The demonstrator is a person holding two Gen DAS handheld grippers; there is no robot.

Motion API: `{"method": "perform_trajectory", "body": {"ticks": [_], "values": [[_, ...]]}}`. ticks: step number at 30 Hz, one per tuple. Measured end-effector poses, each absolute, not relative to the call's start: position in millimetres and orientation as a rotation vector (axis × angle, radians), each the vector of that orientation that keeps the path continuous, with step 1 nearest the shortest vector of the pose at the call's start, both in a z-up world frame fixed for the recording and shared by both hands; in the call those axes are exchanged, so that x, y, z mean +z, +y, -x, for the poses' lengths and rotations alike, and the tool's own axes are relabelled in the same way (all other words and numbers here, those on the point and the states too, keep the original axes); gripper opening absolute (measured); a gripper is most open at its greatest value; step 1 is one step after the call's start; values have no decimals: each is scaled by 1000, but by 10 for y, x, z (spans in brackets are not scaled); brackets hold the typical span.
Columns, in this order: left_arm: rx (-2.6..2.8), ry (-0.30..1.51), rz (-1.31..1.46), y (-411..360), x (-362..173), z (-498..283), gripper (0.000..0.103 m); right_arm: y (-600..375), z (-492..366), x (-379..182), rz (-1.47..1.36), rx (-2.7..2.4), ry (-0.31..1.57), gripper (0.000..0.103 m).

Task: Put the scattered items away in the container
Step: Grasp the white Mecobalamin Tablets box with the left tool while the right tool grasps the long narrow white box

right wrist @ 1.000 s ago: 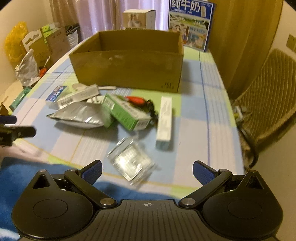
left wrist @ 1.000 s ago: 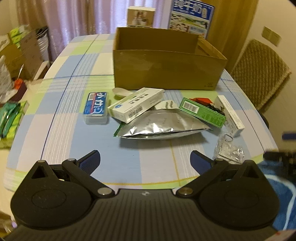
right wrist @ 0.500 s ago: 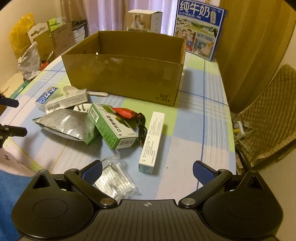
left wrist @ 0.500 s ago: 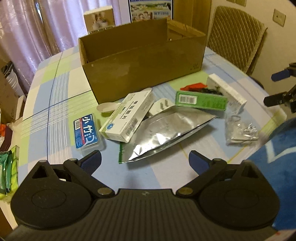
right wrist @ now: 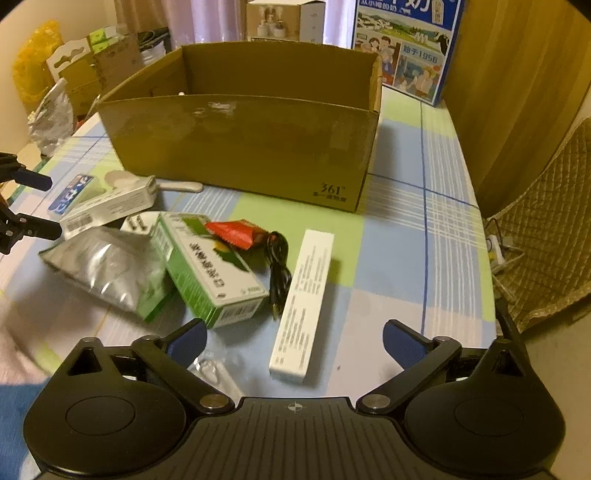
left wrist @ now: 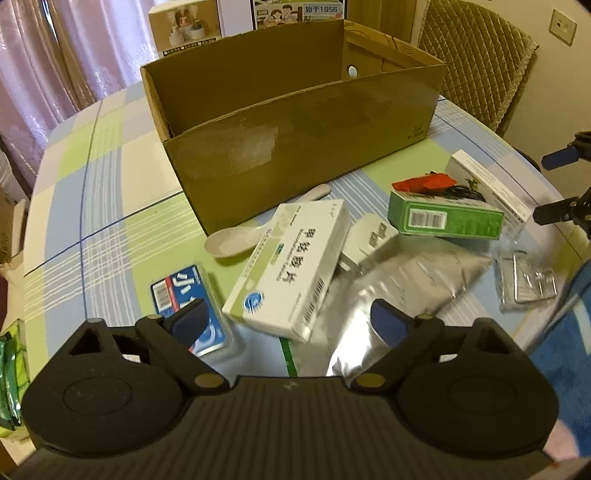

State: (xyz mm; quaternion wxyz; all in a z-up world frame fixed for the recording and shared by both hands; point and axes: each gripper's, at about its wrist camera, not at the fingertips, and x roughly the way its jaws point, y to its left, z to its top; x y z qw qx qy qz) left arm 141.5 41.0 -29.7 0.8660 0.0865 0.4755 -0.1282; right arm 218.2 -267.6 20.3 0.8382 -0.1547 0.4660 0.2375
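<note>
Cardboard box looks empty; medicine boxes, foil pouch, spoon remain on table. Both grippers, jaws just narrowing, stand apart, holding nothing.

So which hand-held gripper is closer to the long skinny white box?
Right. The right hand-held gripper hovers just short of the long white box, jaws open around its near end. The left hand-held gripper is over the white and green medicine box, across the pile.

A home dining rm: table w/ checked pastel tablecloth, quilted-cover chair at far right, pink curtains far left, wall switch, milk carton box at far end.
</note>
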Motion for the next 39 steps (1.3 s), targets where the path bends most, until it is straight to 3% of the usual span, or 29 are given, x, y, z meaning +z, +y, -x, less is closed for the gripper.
{"method": "perform_trajectory", "body": {"ticks": [4, 7, 13, 27, 31, 39], "values": [[-286, 1009, -174, 414, -349, -1587, 85, -2703, -2350, 103, 291, 467, 1012, 72], [-298, 1011, -179, 399, -380, -1699, 82, -2726, -2437, 37, 277, 455, 1021, 65], [-332, 1038, -207, 367, -500, -1872, 72, -2737, -2508, -111, 283, 459, 1061, 59], [-412, 1132, -184, 393, -682, -2181, 72, -2732, -2630, -250, 251, 461, 1137, 44], [-408, 1139, -183, 373, -703, -2209, 73, -2751, -2650, -265, 243, 451, 1153, 24], [-388, 1130, -177, 304, -638, -2101, 69, -2779, -2647, -251, 309, 444, 1155, 23]]}}
